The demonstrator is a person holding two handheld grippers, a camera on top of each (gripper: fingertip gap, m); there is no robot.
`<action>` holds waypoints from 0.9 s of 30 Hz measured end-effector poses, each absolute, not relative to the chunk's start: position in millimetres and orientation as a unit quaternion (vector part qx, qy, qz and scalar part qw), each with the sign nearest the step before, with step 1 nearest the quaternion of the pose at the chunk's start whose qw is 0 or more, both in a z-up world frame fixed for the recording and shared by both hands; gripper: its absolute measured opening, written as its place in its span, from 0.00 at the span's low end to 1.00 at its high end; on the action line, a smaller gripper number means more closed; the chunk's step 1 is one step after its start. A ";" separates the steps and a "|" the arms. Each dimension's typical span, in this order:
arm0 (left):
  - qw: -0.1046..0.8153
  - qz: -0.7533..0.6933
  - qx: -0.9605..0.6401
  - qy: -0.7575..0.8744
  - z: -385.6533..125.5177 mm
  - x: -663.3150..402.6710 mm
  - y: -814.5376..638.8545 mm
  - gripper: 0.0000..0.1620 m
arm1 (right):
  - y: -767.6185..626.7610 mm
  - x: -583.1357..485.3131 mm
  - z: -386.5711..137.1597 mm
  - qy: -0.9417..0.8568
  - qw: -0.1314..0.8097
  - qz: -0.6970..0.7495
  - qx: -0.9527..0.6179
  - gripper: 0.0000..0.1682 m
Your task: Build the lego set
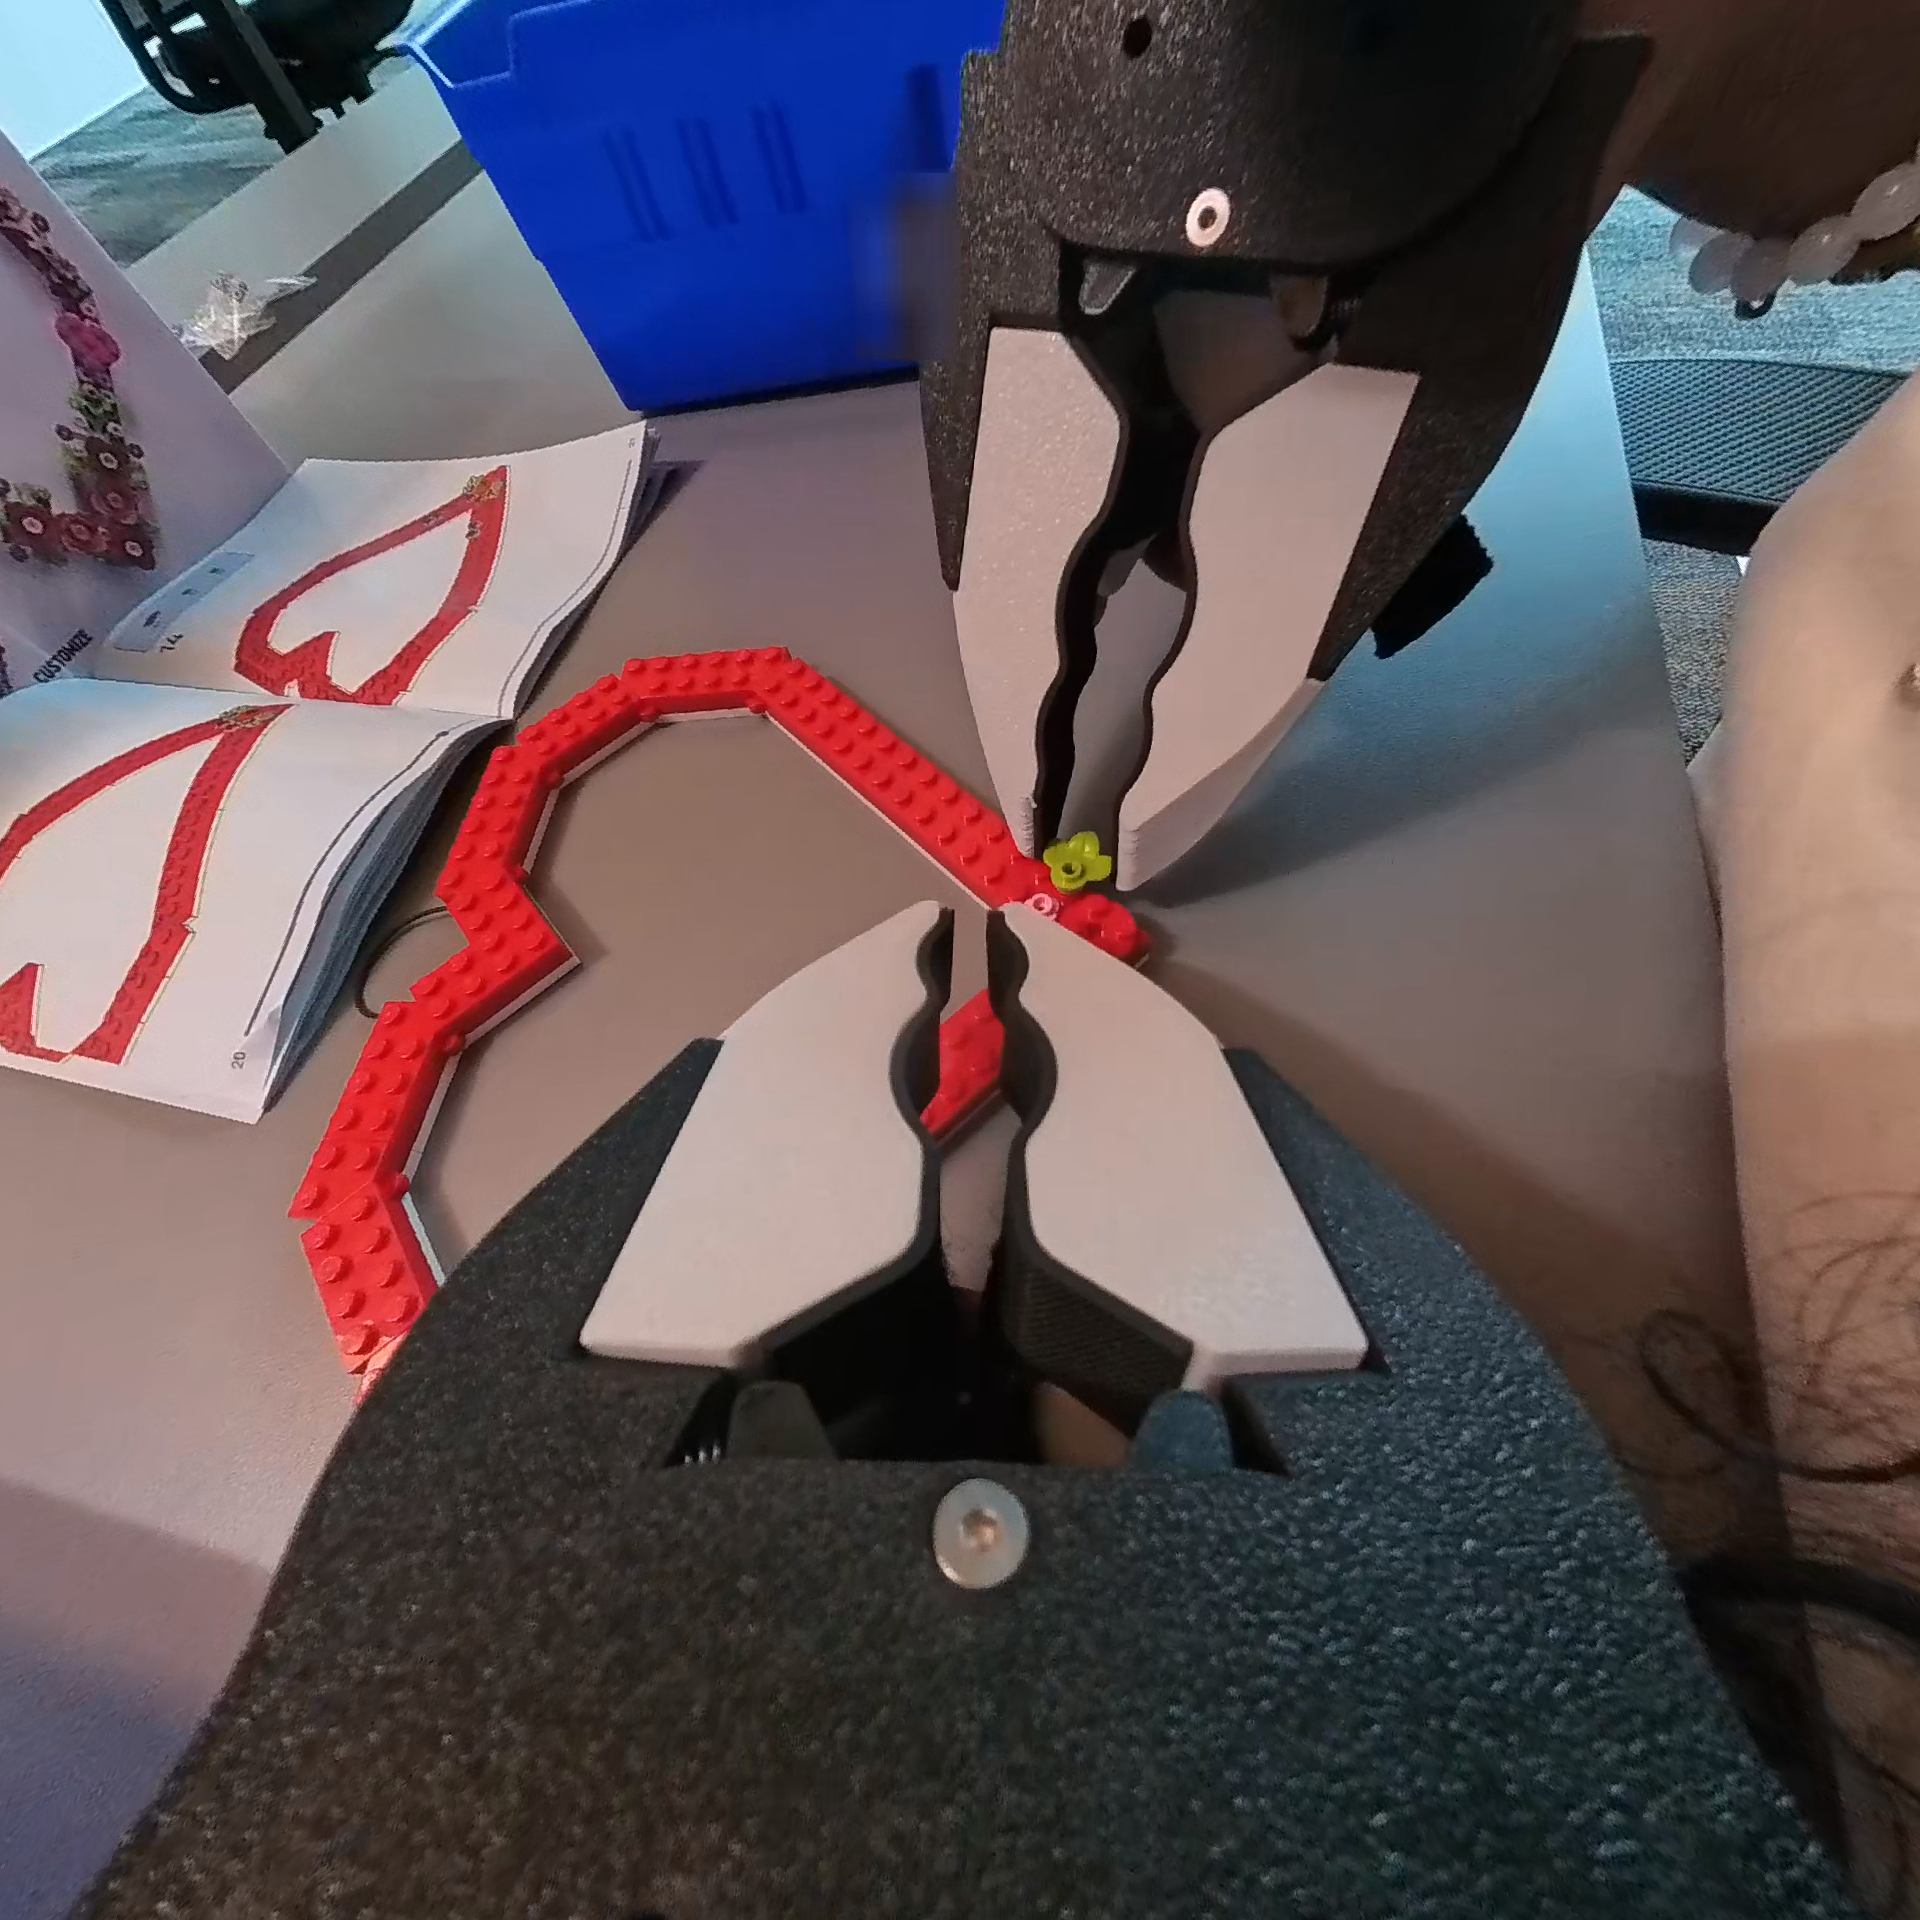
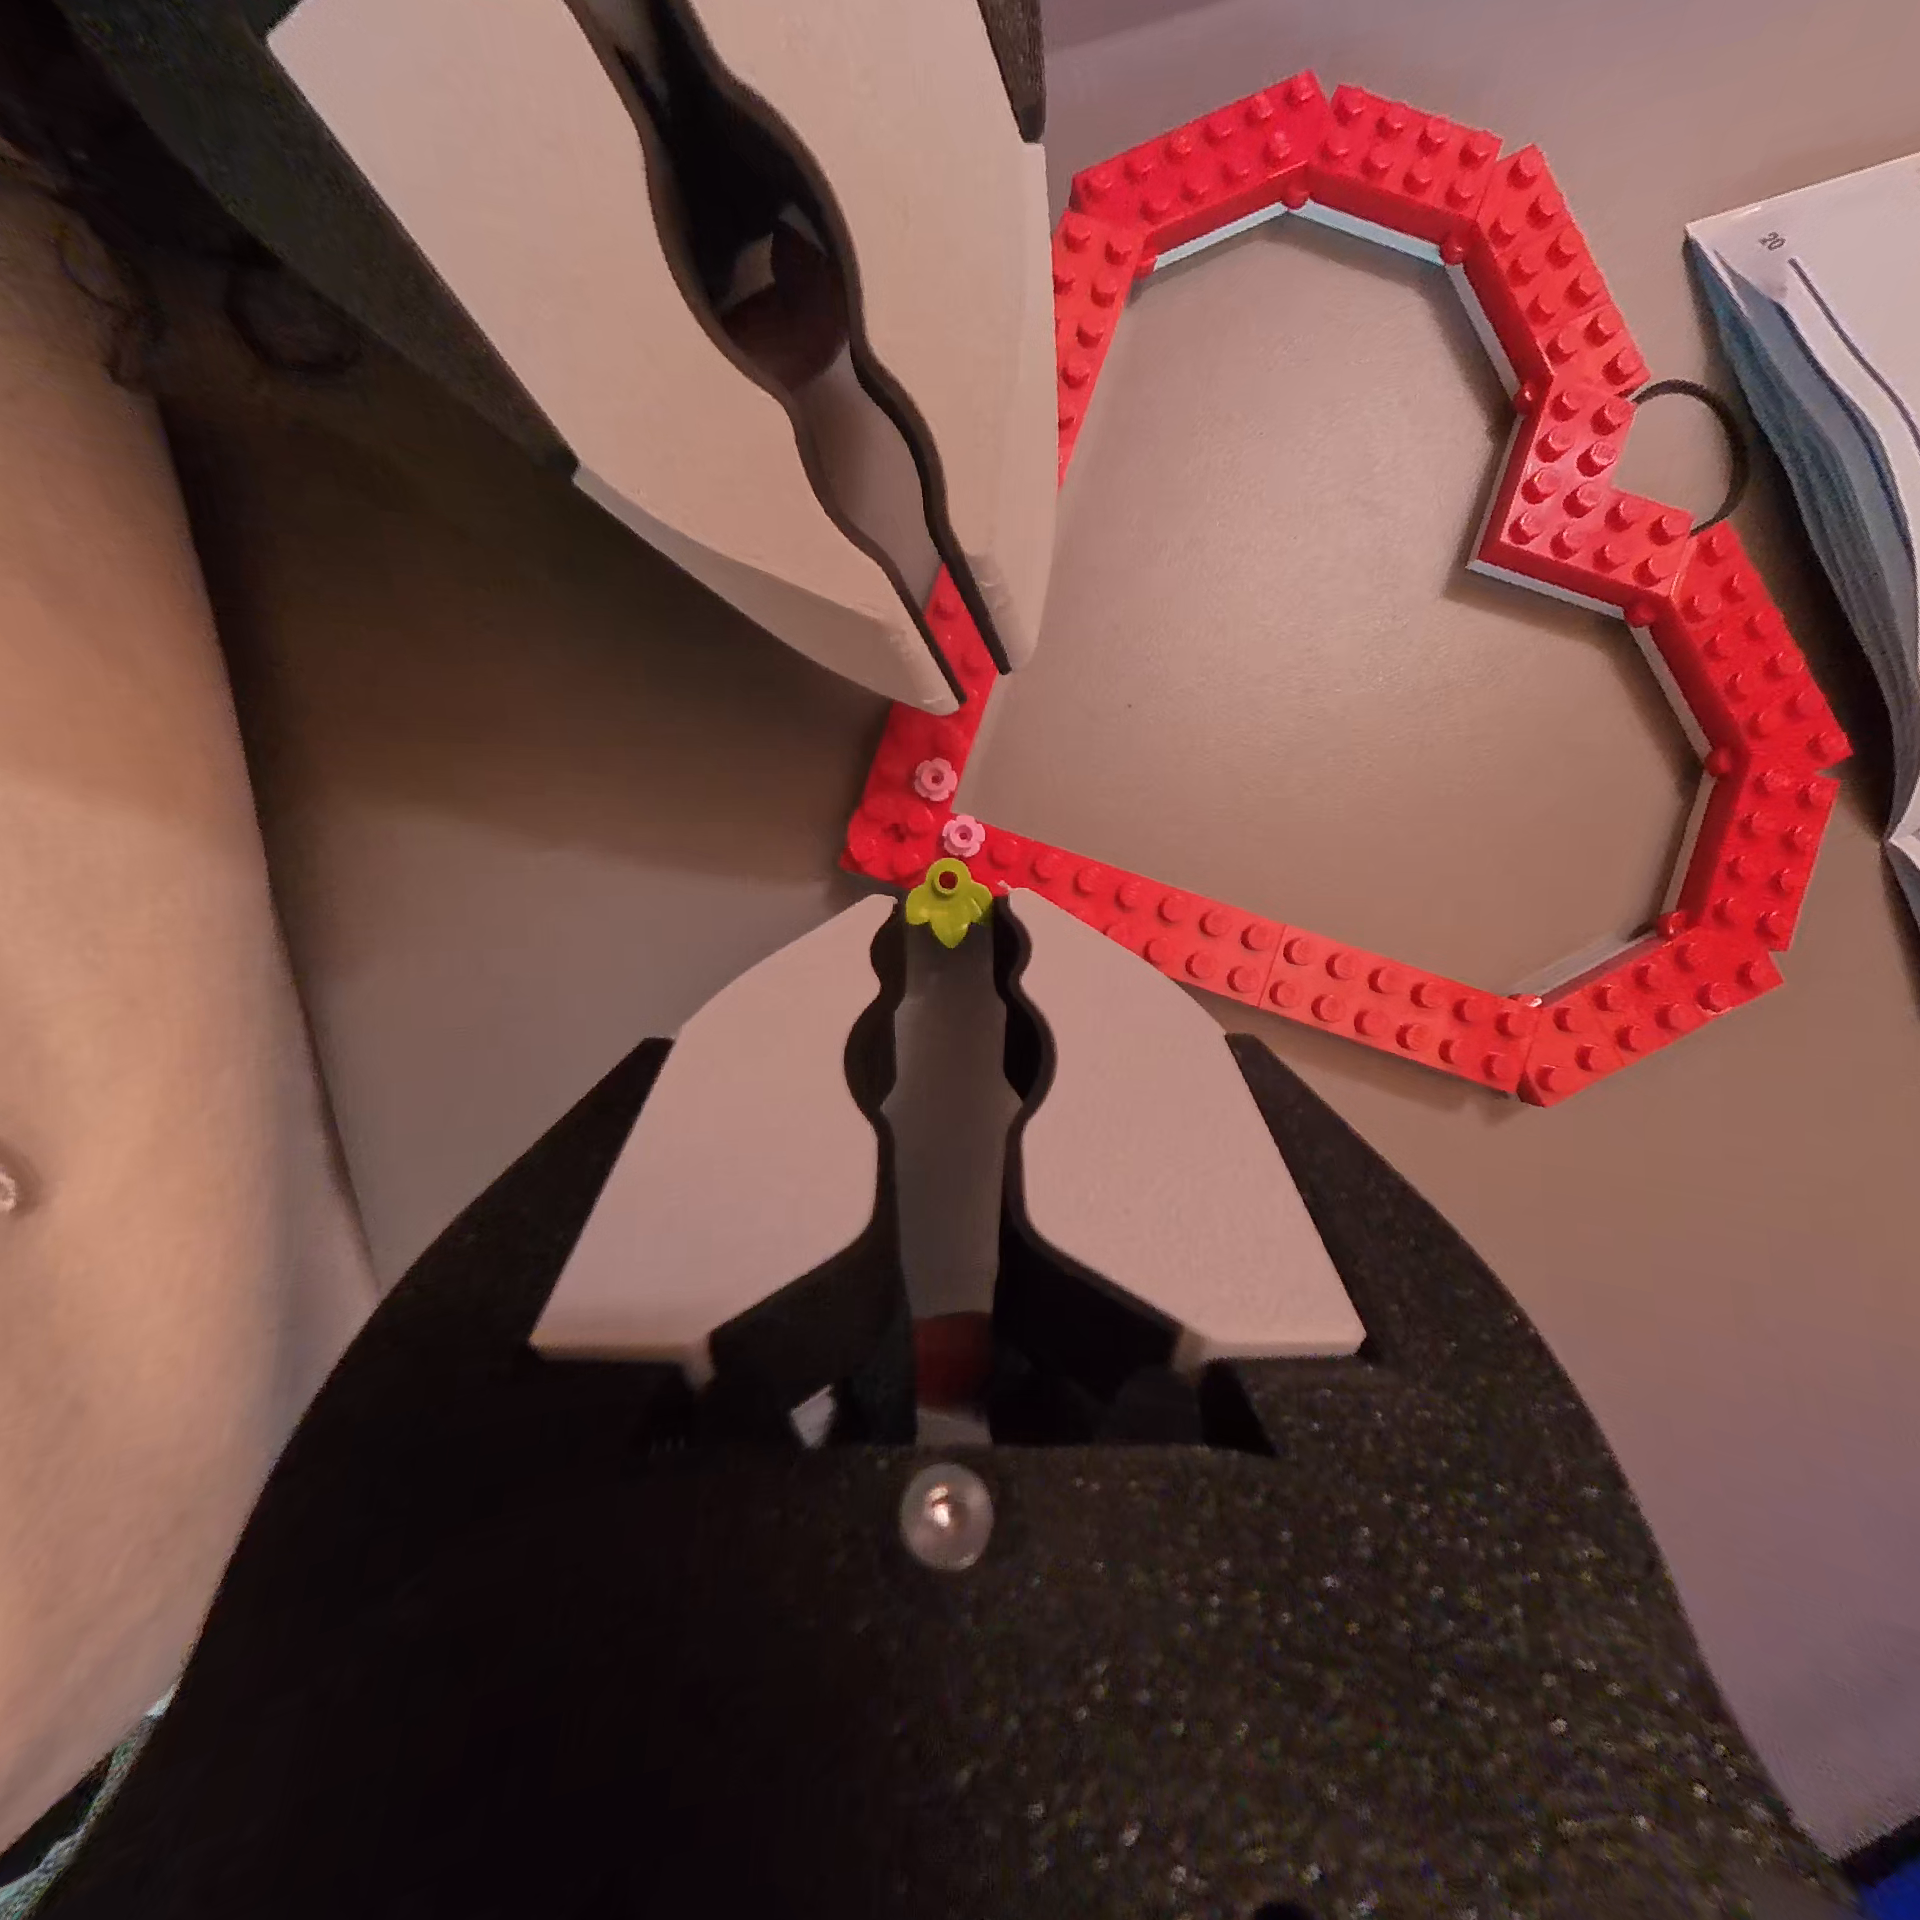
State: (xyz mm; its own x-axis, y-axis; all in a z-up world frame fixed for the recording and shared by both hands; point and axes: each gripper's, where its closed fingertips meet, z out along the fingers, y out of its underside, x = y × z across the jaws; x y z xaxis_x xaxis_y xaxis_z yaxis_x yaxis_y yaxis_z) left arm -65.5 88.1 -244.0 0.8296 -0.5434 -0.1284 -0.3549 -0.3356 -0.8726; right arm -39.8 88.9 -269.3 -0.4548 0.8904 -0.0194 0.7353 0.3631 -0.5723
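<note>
A red heart-shaped lego frame [image 1: 499,935] lies flat on the grey table and also shows in the right wrist view [image 2: 1351,987]. Two small pink flower studs [image 2: 934,777] [image 2: 963,834] sit at its pointed tip. My right gripper [image 2: 945,906] is shut on a lime-green leaf piece [image 2: 948,914] and holds it against the tip, next to the pink studs. In the left wrist view the right gripper [image 1: 1081,836] comes down from above with the leaf [image 1: 1078,862]. My left gripper [image 1: 971,920] is nearly closed and empty, its tips resting on the frame strip near the tip [image 2: 971,681].
An open instruction booklet [image 1: 312,644] lies left of the frame. A blue bin [image 1: 707,187] stands behind, with a small plastic bag [image 1: 229,307] and a printed box [image 1: 73,416] at far left. A person's arm [image 1: 1818,935] lies along the right. A black loop [image 2: 1694,457] sits by the frame's notch.
</note>
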 end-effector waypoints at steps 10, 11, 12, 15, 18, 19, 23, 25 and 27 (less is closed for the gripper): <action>0.513 -0.100 -0.810 0.264 -240.8 -68.0 89.0 0.03 | 89.3 -37.8 -269.9 -0.793 0.142 0.269 -0.528 0.09; 0.512 -0.103 -0.812 0.261 -241.2 -68.5 89.3 0.03 | 89.4 -38.2 -269.9 -0.793 0.143 0.268 -0.529 0.09; 0.509 -0.103 -0.815 0.258 -242.0 -69.2 90.1 0.03 | 89.7 -38.4 -269.8 -0.792 0.144 0.266 -0.530 0.09; 0.489 -0.106 -0.828 0.255 -247.9 -69.6 92.3 0.03 | 89.5 -38.7 -269.8 -0.793 0.141 0.257 -0.534 0.09; 0.480 -0.119 -0.831 0.254 -249.3 -66.5 94.4 0.02 | 87.5 -38.8 -269.5 -0.797 0.137 0.245 -0.535 0.09; 0.481 -0.131 -0.829 0.253 -247.6 -64.1 94.8 0.02 | 87.4 -38.7 -269.6 -0.798 0.136 0.241 -0.535 0.09; 0.481 -0.199 -0.817 0.247 -240.2 -52.9 94.2 0.01 | 88.6 -39.6 -269.5 -0.792 0.132 0.238 -0.546 0.09; 0.476 -0.224 -0.812 0.251 -238.4 -47.8 93.8 0.00 | 88.3 -39.8 -269.5 -0.791 0.131 0.236 -0.549 0.09; 0.472 -0.233 -0.809 0.261 -238.3 -43.0 93.7 0.00 | 87.5 -39.7 -269.5 -0.791 0.130 0.234 -0.550 0.09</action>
